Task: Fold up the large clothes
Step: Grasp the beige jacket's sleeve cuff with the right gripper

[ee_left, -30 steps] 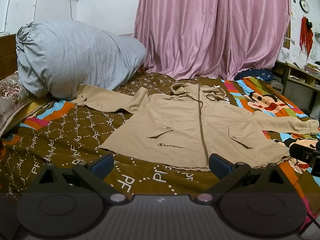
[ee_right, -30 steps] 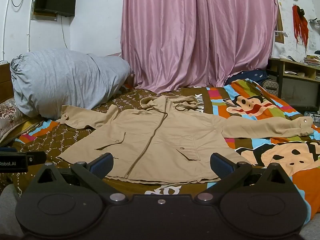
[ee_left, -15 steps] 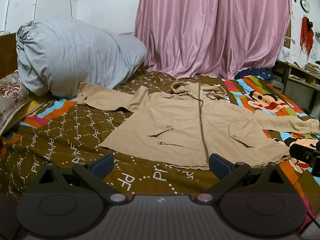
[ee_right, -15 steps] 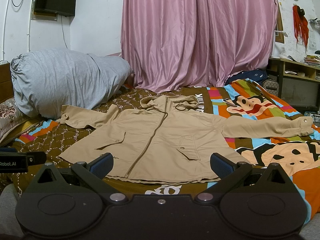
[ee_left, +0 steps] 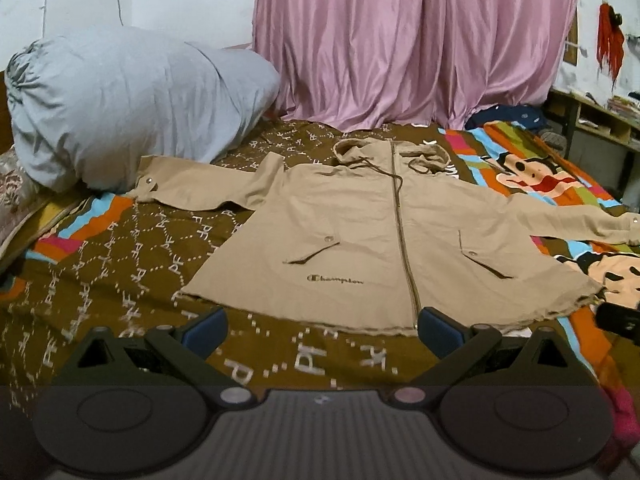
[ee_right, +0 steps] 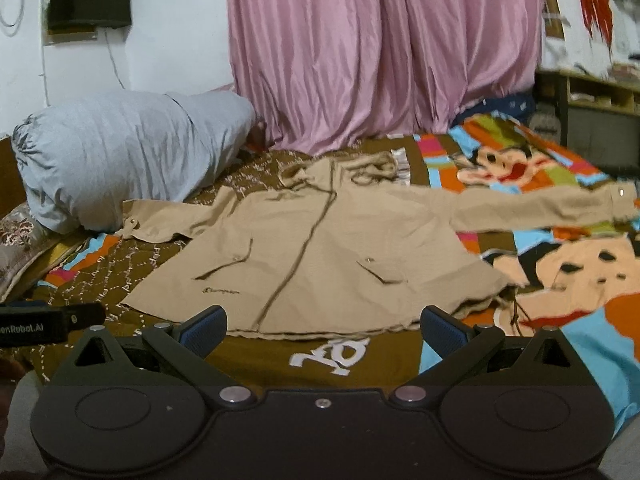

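A tan hooded jacket (ee_left: 372, 236) lies flat and zipped on the bed, front up, sleeves spread to both sides; it also shows in the right wrist view (ee_right: 320, 256). My left gripper (ee_left: 322, 328) is open and empty, just short of the jacket's hem. My right gripper (ee_right: 322, 326) is open and empty, also at the hem, nearer the jacket's right side. The left gripper's body (ee_right: 48, 322) shows at the left edge of the right wrist view.
The bed has a brown patterned cover (ee_left: 132, 264) with a bright cartoon print (ee_left: 532, 172) on the right. A big grey bundle (ee_left: 120, 100) lies at the head, left. Pink curtains (ee_left: 412, 40) hang behind. A desk (ee_right: 600, 100) stands at the right.
Both grippers have moved forward toward the jacket's hem; the right one has also turned a little rightward. The jacket has not moved.
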